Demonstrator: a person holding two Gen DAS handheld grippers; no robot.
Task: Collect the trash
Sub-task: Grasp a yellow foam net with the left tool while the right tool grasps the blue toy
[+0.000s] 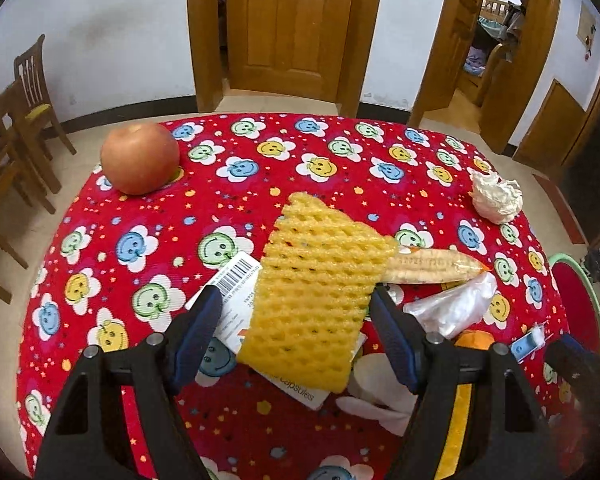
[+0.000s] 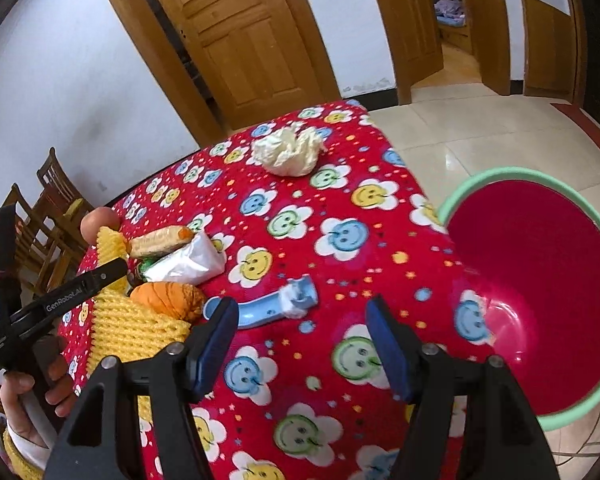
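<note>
My left gripper (image 1: 296, 300) is open, its fingers on either side of a yellow foam fruit net (image 1: 316, 292) that lies over a white barcoded box (image 1: 232, 280). A corn-like wrapper (image 1: 432, 266), a clear plastic bag (image 1: 456, 308) and a crumpled tissue (image 1: 496, 196) lie to the right. My right gripper (image 2: 300, 320) is open and empty over the tablecloth, just right of a blue plastic piece (image 2: 272, 304). The tissue (image 2: 288, 150), plastic bag (image 2: 188, 262), orange peel (image 2: 168, 298) and net (image 2: 132, 328) show in the right wrist view. The red bin with green rim (image 2: 540, 300) stands beside the table.
The round table has a red smiley-flower cloth (image 1: 340, 152). An apple (image 1: 140, 158) sits at its far left. Wooden chairs (image 1: 16, 128) stand left of the table, wooden doors (image 1: 288, 28) behind. The bin's rim also shows in the left wrist view (image 1: 568, 260).
</note>
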